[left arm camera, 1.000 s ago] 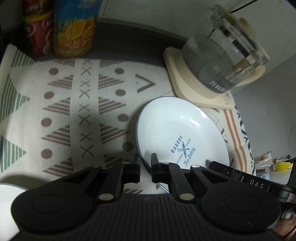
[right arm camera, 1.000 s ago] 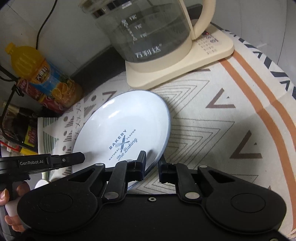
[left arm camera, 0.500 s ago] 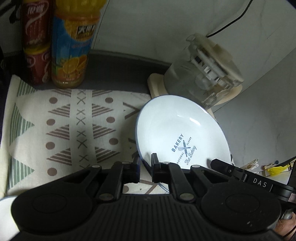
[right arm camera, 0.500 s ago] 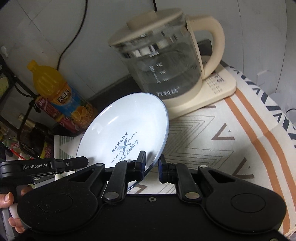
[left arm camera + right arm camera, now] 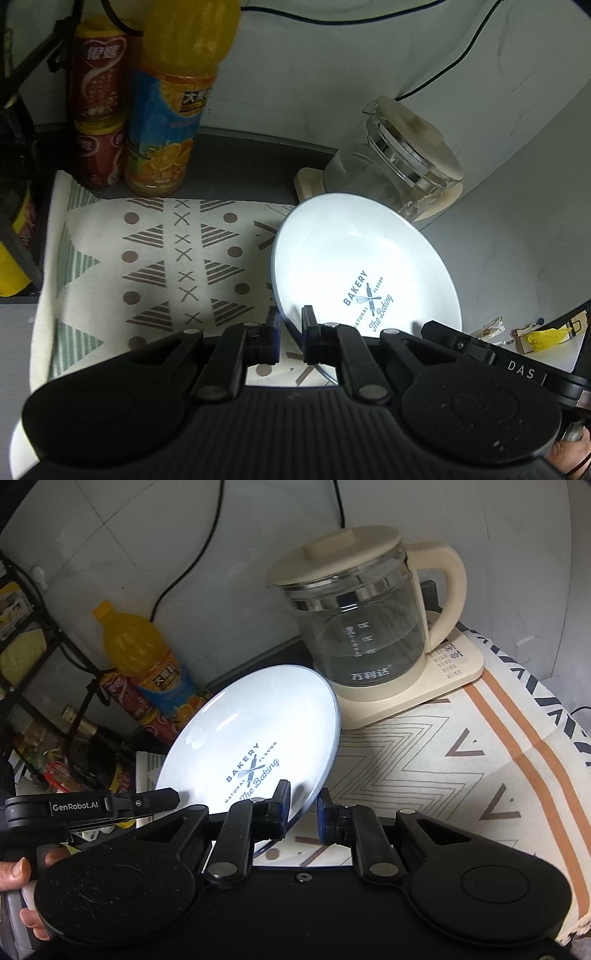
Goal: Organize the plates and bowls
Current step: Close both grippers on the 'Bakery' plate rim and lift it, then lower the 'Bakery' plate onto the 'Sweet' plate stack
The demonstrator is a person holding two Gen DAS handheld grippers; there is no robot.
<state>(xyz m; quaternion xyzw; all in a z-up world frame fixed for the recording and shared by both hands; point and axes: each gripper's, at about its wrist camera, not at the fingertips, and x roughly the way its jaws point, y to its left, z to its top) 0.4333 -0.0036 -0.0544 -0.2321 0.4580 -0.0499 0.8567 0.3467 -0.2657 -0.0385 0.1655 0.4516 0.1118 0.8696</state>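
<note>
White enamel with a thin blue rim and a blue "BAKERY" print — the plate (image 5: 354,258) is held up off the patterned cloth (image 5: 147,258), tilted, with a claw on each side of it. Seen from the left wrist, the left claw (image 5: 290,325) has its two black fingers closed narrowly on the plate's near left rim, one finger in front of the face and one behind. In the right wrist view the right claw (image 5: 303,805) pinches the plate (image 5: 255,731) at its lower right rim in the same way, the rim passing between the fingers. Both claws are narrow and holding the plate.

The plate hangs above the middle of the cloth-covered worktop, its far edge near the cream base of the glass kettle (image 5: 362,627), which stands at the worktop's back right corner. An orange drink bottle (image 5: 173,99) and two stacked red cans (image 5: 98,107) stand at the back left edge against the pale wall, just beyond the cloth. A dark wire rack (image 5: 44,686) with bottles and packets sits off the left edge.

At the lower left of the right wrist view a person's hand (image 5: 18,886) grips the handle of the left claw, whose body carries the lettering "GenRobot.AI".
</note>
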